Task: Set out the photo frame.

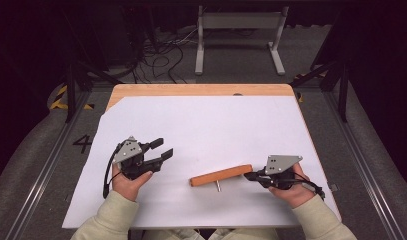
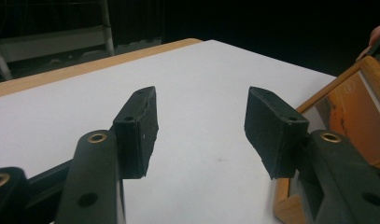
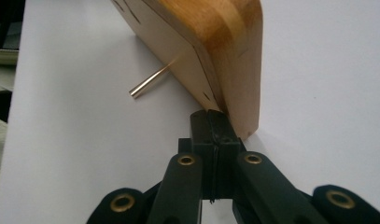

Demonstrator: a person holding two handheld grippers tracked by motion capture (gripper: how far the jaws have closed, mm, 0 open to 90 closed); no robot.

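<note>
A wooden picture frame [image 1: 221, 175] stands on its edge on the white sheet [image 1: 206, 125], with a thin metal pin [image 1: 217, 186] sticking out of its back toward the person. My right gripper [image 1: 248, 175] is at the frame's right end. In the right gripper view its jaws are pressed together with nothing visible between them, and the right gripper [image 3: 214, 119] has its tips against the frame's lower corner [image 3: 234, 70], beside the pin [image 3: 150, 80]. My left gripper [image 1: 163, 148] rests open at the left, apart from the frame. Between the open left gripper [image 2: 201, 121] jaws lies bare sheet, and the frame [image 2: 351, 107] is off to the right.
The white sheet covers most of a wooden table [image 1: 201, 90]. Dark floor with cables [image 1: 161, 55] and a grey metal stand [image 1: 238, 30] lie beyond the far edge. Aluminium rails [image 1: 361, 150] run along both sides of the table.
</note>
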